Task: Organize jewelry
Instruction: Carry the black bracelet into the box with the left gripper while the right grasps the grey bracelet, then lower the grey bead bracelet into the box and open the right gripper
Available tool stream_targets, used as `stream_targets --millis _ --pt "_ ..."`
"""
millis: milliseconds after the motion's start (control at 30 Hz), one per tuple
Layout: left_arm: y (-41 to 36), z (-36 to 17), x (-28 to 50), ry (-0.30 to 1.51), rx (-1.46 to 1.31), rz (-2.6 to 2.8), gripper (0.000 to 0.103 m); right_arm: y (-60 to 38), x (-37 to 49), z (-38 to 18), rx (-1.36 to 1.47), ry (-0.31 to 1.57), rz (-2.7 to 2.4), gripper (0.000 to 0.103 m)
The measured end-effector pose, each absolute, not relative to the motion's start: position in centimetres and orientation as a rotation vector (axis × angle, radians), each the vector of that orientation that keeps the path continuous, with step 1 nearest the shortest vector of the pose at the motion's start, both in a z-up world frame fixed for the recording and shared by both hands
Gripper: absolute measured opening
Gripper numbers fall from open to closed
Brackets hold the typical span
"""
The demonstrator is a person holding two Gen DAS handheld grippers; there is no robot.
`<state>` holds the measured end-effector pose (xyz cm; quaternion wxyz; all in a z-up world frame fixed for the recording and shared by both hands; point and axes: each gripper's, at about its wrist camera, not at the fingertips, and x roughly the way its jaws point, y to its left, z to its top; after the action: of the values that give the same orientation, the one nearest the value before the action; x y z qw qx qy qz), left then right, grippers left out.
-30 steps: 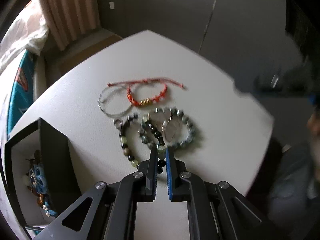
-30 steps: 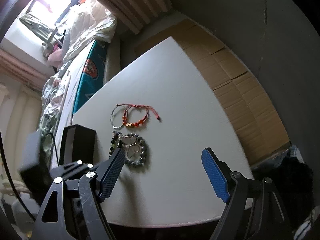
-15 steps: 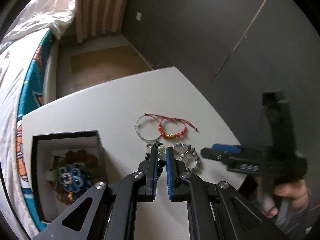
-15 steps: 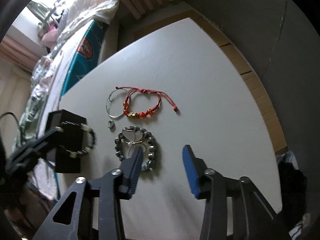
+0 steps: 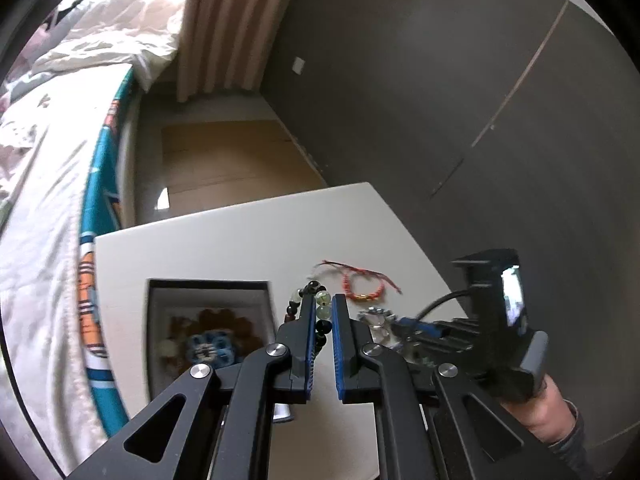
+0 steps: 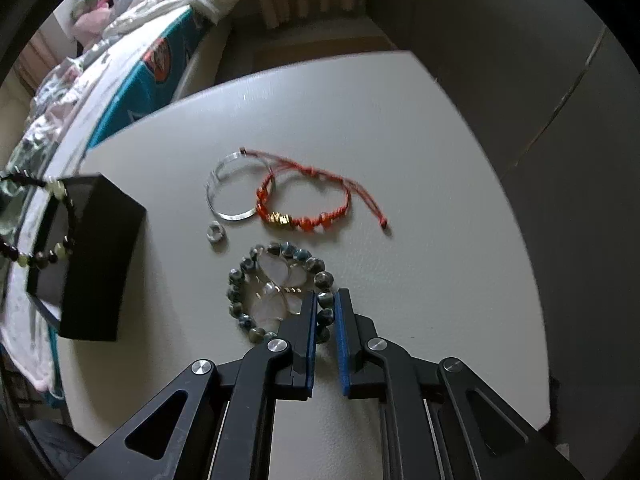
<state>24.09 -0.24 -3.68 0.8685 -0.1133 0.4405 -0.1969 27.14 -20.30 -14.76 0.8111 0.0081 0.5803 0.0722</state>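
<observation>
**Gripping two bracelets at once, one lifted and one on the desk**

Holding a bracelet of mixed dark and pale green beads [image 5: 322, 312], our left hand-held gripper [image 5: 322, 304] has its blue pads nearly together, pinching the strand so that it hangs in the air. From the right wrist view the same strand dangles at the far left, in front of the black box [image 6: 94, 256]. From the left wrist view we look down into that open box, where a blue flower-shaped piece [image 5: 208, 350] and brown beads lie on its pale lining. The box stands near the desk's left edge, beside the bed [image 5: 44, 208].

Our right hand-held gripper [image 6: 325, 306] has just been closing, and its pads now sit tight on either side of one stretch of the grey-green bead bracelet [image 6: 240, 280], which lies flat on the white desk [image 6: 400, 128]. Inside that ring of beads rests a clear, petal-shaped ornament [image 6: 276, 280]. We see the bracelet near the middle of the desk, toward its near edge.

Farther from us lie the red corded bracelet [image 6: 304, 220] with gold beads, its loose cords trailing toward the right edge, and a thin silver bangle [image 6: 232, 188] that overlaps it on the left. A small silver ring [image 6: 215, 233] sits just beside the bangle, between it and the bead bracelet.
</observation>
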Motion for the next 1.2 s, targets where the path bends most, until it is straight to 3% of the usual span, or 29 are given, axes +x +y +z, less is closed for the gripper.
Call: stream_targets --millis 233,300,367,433,467,1000,1033,1067,1133,1200 --pt "2.9 -3.7 23.5 0.899 -0.275 -0.351 0.008 -20.4 25.7 -10.5 0.111 1.123 0.231 0.010" --pt "3.5 -4.1 23.8 0.934 -0.304 -0.350 0.014 -19.9 25.7 -9.3 0.124 1.098 0.264 0.010" --pt "4.3 -4.3 23.9 0.953 -0.329 -0.337 0.047 -19.2 25.5 -8.2 0.120 1.076 0.281 0.010" --pt "5.4 -3.8 23.6 0.918 -0.347 -0.303 0.072 -18.4 25.3 -7.2 0.110 1.054 0.297 0.010" --pt "5.9 -3.4 23.5 0.898 -0.352 -0.292 0.077 -17.9 25.2 -6.6 0.108 1.044 0.312 0.010" --pt "11.6 -1.0 22.9 0.811 -0.433 -0.223 0.078 -8.2 26.2 -2.5 0.167 1.016 0.627 0.011" --pt "11.7 -1.0 23.0 0.809 -0.433 -0.217 0.078 -7.9 26.5 -2.8 0.165 1.033 0.632 0.019" --pt "11.8 -1.1 23.0 0.810 -0.430 -0.218 0.078 -7.8 26.9 -3.2 0.151 1.053 0.612 0.037" --pt "11.7 -1.2 23.1 0.813 -0.432 -0.219 0.078 -8.3 26.9 -3.5 0.130 1.037 0.567 0.054" --pt "11.2 -1.3 23.1 0.817 -0.417 -0.228 0.078 -9.4 26.8 -3.8 0.125 1.024 0.548 0.055"
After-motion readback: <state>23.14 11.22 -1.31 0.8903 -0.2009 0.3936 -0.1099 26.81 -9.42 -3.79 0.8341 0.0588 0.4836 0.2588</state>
